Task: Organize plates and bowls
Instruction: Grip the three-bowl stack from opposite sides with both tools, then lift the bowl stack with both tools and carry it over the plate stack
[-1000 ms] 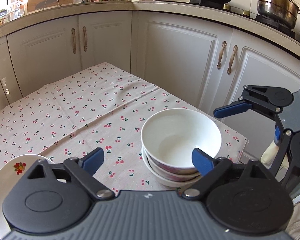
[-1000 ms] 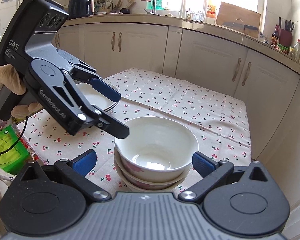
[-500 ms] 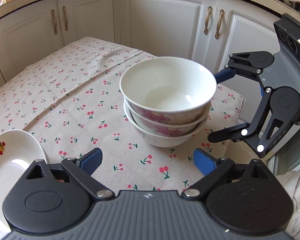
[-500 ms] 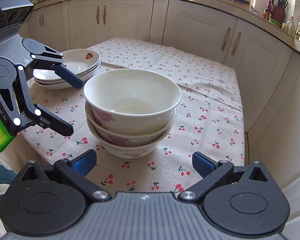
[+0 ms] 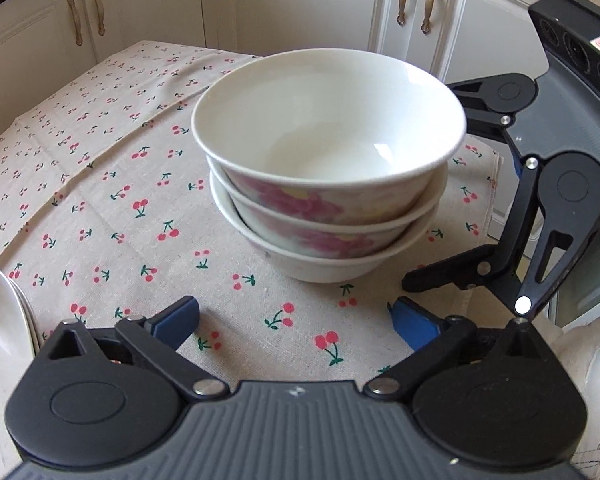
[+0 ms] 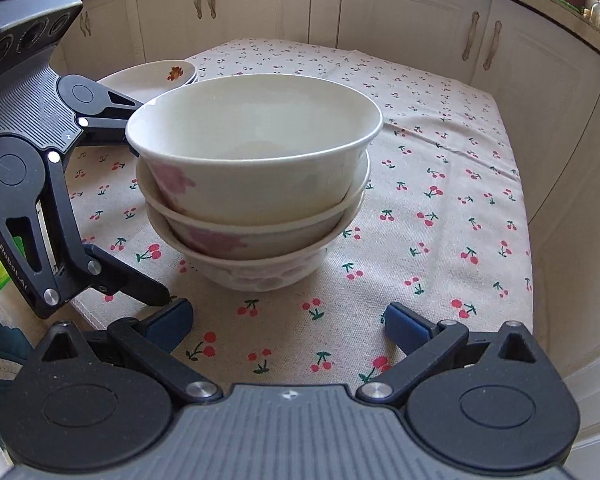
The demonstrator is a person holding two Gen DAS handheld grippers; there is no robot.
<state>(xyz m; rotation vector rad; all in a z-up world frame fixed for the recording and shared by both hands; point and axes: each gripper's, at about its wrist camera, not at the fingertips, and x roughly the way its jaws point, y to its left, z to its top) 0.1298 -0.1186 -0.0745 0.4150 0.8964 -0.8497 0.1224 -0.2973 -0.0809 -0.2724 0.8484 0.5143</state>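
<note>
Both grippers are coming down closer to the stack of bowls (image 5: pixel 327 168) than a second ago, so the bowls are looking much bigger now. Three bowls are sitting one inside the other on the cherry cloth (image 5: pixel 112 184) covering the tabletop. The left gripper (image 5: pixel 292 320) is hanging low near the cloth, just in front of the stack; its jaws are opening wide, with only cloth between them. The right gripper (image 6: pixel 286 322) is also hanging low, its jaws standing wide apart and holding nothing — the stack is sitting just past its blue pads (image 6: pixel 405 326). Each gripper is showing at the side of the other's view, beside the bowls. A pile of plates (image 6: pixel 156 76) is resting on the far left of the cloth.
</note>
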